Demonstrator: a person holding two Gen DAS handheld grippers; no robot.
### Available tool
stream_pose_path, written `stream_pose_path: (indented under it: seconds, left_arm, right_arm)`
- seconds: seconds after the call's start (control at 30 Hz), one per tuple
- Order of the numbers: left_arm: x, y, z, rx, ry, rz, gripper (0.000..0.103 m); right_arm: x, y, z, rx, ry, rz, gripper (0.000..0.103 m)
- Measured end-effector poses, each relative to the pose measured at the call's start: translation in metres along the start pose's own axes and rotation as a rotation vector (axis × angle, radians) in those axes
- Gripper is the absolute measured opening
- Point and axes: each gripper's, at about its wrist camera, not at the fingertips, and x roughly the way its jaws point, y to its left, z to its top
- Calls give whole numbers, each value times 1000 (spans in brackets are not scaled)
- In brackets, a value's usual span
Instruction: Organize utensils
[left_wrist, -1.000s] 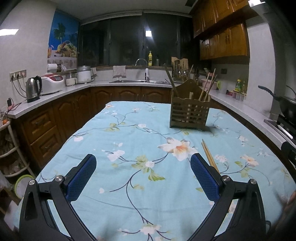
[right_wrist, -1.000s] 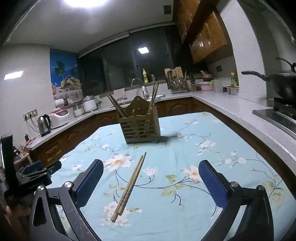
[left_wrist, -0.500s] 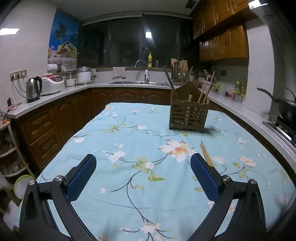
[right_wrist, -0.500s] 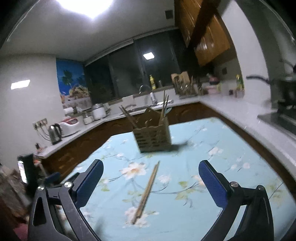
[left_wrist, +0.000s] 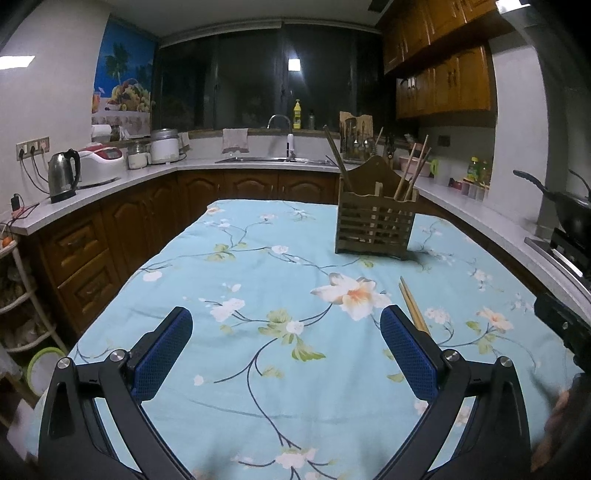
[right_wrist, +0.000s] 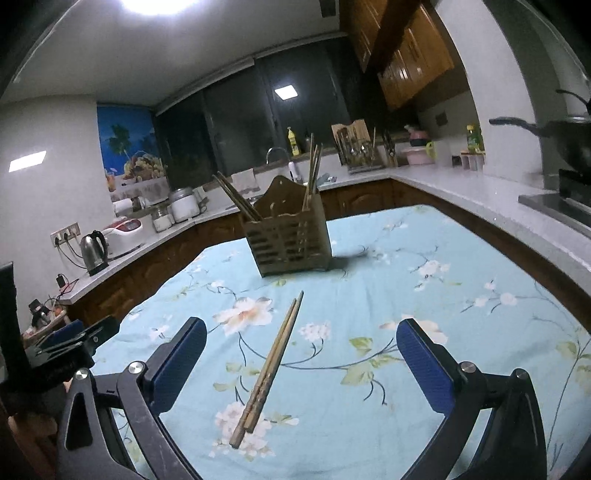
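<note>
A pair of wooden chopsticks (right_wrist: 271, 363) lies on the floral blue tablecloth (right_wrist: 461, 325), between my right gripper's fingers and a little ahead of them. In the left wrist view the chopsticks (left_wrist: 412, 304) lie just past my right-hand finger. A slatted wooden utensil holder (right_wrist: 290, 236) with several chopsticks stands upright further back; it also shows in the left wrist view (left_wrist: 375, 229). My right gripper (right_wrist: 301, 354) is open and empty above the cloth. My left gripper (left_wrist: 282, 341) is open and empty.
Kitchen counters wrap around the table (left_wrist: 110, 181). A kettle (left_wrist: 62, 175) and rice cooker stand at left, a sink (left_wrist: 273, 159) at the back, a wok (left_wrist: 569, 210) on the stove at right. The other gripper shows at the left edge of the right wrist view (right_wrist: 66, 345).
My right gripper has moved and tilted, and the chopsticks now lie centred between its fingers. The left gripper has barely moved. Both stay open.
</note>
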Motion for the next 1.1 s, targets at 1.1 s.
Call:
stream_pose_path:
  seconds: [1.1]
  left_arm:
    - [11, -18, 24, 22, -59, -19, 103]
  right_arm:
    - [8, -10, 28, -41, -106, -74, 103]
